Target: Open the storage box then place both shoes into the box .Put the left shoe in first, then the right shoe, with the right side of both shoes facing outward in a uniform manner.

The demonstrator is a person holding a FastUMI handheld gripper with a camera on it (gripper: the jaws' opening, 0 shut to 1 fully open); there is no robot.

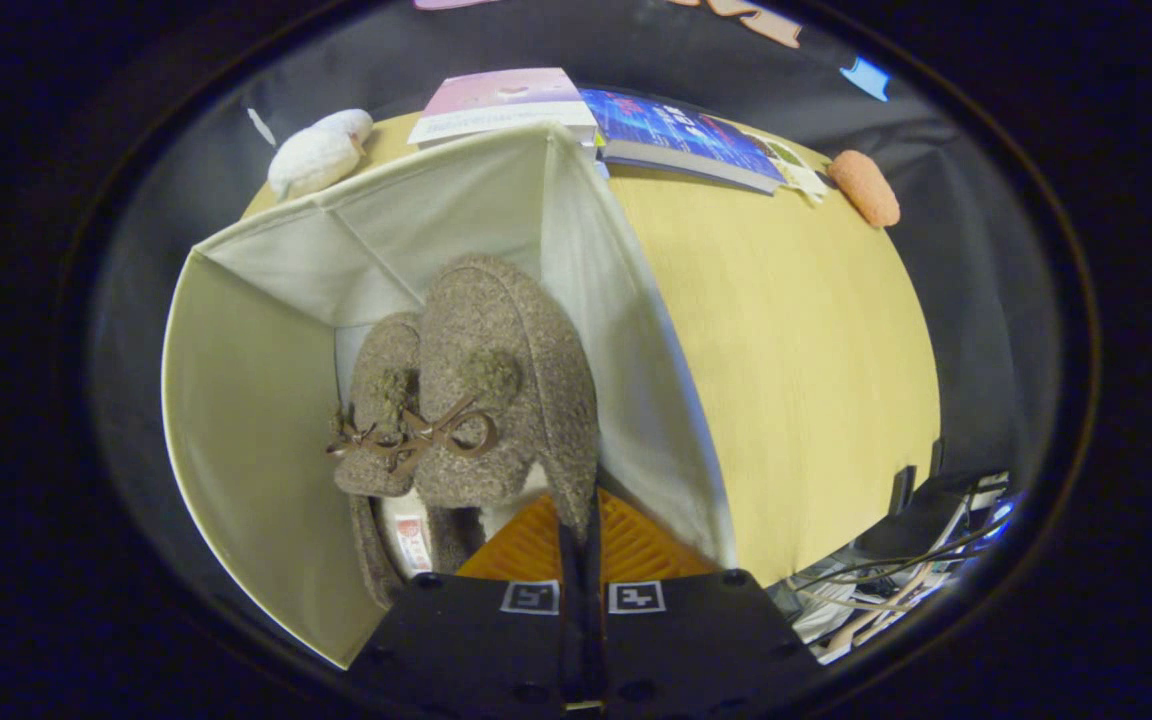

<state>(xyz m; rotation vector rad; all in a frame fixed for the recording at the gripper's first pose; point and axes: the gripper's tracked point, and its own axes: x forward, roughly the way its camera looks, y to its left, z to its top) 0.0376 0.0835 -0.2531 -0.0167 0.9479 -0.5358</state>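
Observation:
An open cream fabric storage box (256, 400) stands on the wooden table (796, 350), and I look down into it. Two brown fuzzy shoes with bow laces stand inside, side by side with their toes up. The smaller-looking one (381, 400) rests against the box's left wall. The bigger-looking one (506, 350) is beside it, near the right wall. My gripper (577, 545) is shut on the heel rim of that right-hand shoe, a thin strip of which is pinched between the fingers. The box floor is hidden under the shoes.
Two books (681, 135) (506, 100) lie on the table behind the box. A white plush toy (316, 155) sits at the far left corner and an orange oval thing (864, 186) at the far right edge. Cables (896, 590) hang below the table's near right edge.

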